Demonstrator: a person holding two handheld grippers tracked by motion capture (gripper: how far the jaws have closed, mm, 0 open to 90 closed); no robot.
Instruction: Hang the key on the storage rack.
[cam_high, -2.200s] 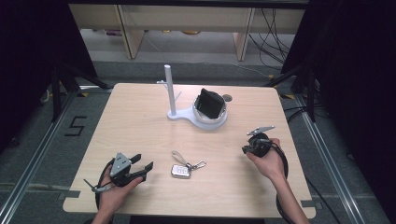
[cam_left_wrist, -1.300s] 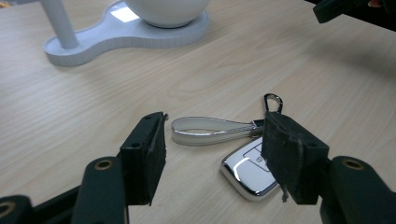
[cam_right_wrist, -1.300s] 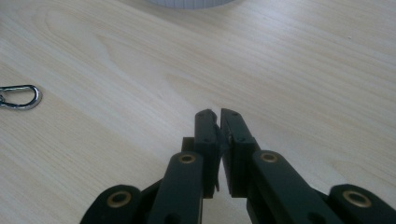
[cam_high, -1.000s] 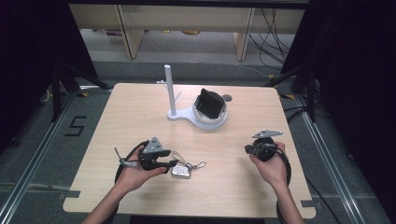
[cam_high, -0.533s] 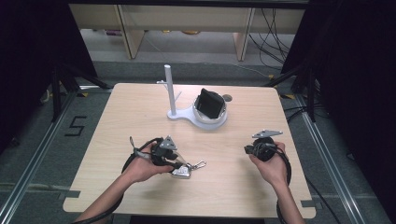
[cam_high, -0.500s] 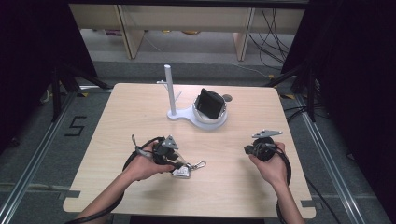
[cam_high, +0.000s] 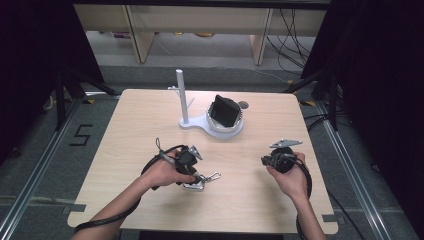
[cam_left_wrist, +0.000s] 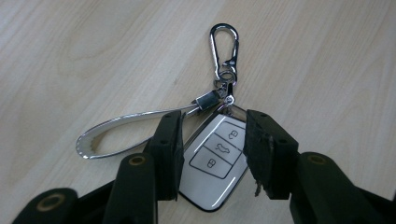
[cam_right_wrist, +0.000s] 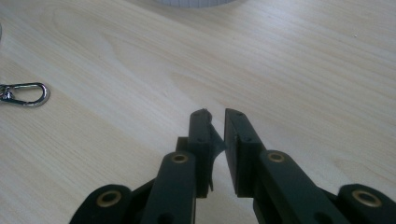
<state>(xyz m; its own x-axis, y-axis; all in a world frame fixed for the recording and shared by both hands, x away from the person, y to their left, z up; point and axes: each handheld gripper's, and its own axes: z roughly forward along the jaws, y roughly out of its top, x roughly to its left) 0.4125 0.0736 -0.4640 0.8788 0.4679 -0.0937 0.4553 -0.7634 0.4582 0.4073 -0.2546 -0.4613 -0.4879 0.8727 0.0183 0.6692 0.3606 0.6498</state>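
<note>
Squeeze the left gripper (cam_left_wrist: 212, 154), jaws spread on both sides of the car key fob (cam_left_wrist: 215, 163) just in front of the white stand (cam_high: 186, 107), keeping the right gripper (cam_right_wrist: 216, 126) nearly shut and well to the side.

One tabletop (cam_high: 140, 120) is carrying everything. Two hand-held grippers are showing over it: the left hand-held gripper (cam_high: 192, 167) near the front edge and the right hand-held gripper (cam_high: 267, 161) toward the right edge, each sitting in one hand, so two hands are counting. One car key fob (cam_left_wrist: 215, 161) is lying there, showing three buttons, with one strap loop (cam_left_wrist: 121, 130) and one carabiner clip (cam_left_wrist: 224, 44) hanging from it. One white stand (cam_high: 200, 122) is sitting toward the far edge, carrying one upright post (cam_high: 182, 95) and one black object (cam_high: 225, 111).
</note>
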